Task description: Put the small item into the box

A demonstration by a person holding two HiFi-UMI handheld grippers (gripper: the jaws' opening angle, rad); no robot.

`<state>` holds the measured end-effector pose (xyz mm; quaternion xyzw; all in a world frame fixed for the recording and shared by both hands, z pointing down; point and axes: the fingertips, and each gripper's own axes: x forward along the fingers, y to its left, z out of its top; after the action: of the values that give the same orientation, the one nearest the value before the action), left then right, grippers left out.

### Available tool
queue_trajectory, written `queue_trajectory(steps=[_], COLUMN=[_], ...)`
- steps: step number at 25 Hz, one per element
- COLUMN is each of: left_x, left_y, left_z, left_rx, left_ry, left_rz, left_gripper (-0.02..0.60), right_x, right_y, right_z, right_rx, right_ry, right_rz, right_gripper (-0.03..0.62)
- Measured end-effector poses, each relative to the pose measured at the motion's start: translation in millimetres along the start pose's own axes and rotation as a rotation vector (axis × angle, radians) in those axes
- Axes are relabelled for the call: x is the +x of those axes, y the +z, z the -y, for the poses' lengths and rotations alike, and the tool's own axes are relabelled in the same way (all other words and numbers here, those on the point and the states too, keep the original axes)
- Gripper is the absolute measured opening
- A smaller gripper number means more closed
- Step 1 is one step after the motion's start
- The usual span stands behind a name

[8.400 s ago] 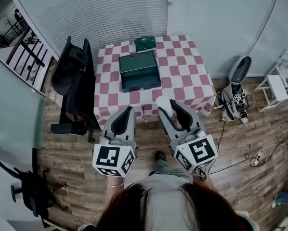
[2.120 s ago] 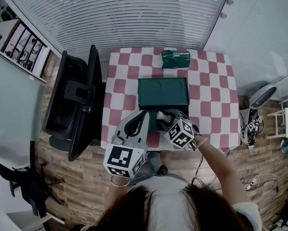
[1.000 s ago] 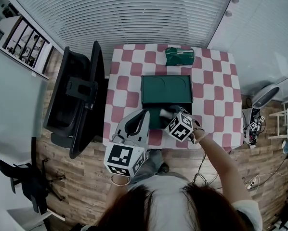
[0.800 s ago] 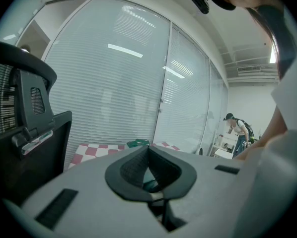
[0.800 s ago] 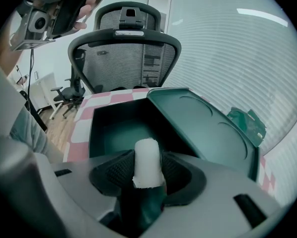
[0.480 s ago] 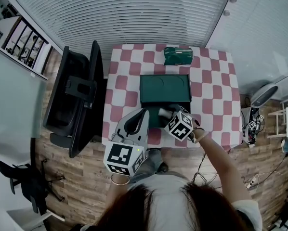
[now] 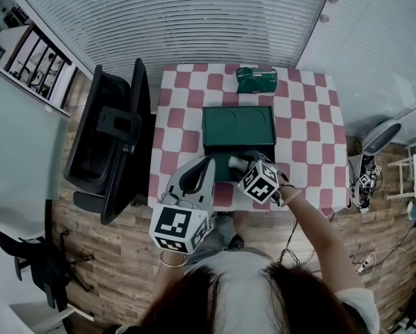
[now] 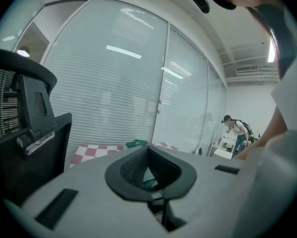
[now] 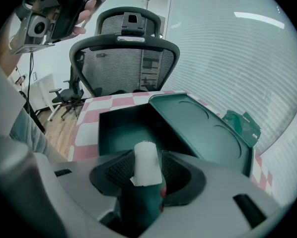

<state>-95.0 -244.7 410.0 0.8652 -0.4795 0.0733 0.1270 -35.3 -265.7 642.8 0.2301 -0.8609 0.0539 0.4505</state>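
A dark green box (image 7: 225, 172) stands open on the checkered table (image 7: 305, 138), its lid (image 7: 239, 126) folded back on the far side. My right gripper (image 7: 241, 161) hovers over the box's near part, shut on a small white roll (image 7: 234, 161). In the right gripper view the roll (image 9: 146, 163) stands between the jaws of that gripper (image 9: 147, 158), above the box's hollow (image 9: 131, 130) and beside the lid (image 9: 203, 128). My left gripper (image 7: 205, 164) hangs at the table's near edge, left of the box; its jaws meet with nothing in them (image 8: 148, 148).
A black office chair (image 7: 110, 145) stands against the table's left side. A green packet (image 7: 257, 80) lies at the table's far edge. On the floor to the right are a fan-like device (image 7: 378, 140) and cables. A person (image 8: 235, 128) stands far off.
Since the earliest frame I have come up to the table and the right gripper has carried the white roll over the box. In the last half second hardly anything moved.
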Motion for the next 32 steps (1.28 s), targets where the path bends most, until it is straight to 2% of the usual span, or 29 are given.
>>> queue_trajectory(steps=[20,32], left_x=[-19,-33], left_y=[1,4], left_z=[5,6], left_rx=[0.009,0.014], left_ry=[0.003,0.018], left_rz=[0.014,0.028], left_gripper=[0.008,0.008], right_x=[-7,-35], right_y=[0,12], right_z=[-7,-7], right_rx=[0.010,0.099], right_ry=[-0.036,-0.095], right_rz=[0.000,0.105], right_gripper=[0.187,0.164])
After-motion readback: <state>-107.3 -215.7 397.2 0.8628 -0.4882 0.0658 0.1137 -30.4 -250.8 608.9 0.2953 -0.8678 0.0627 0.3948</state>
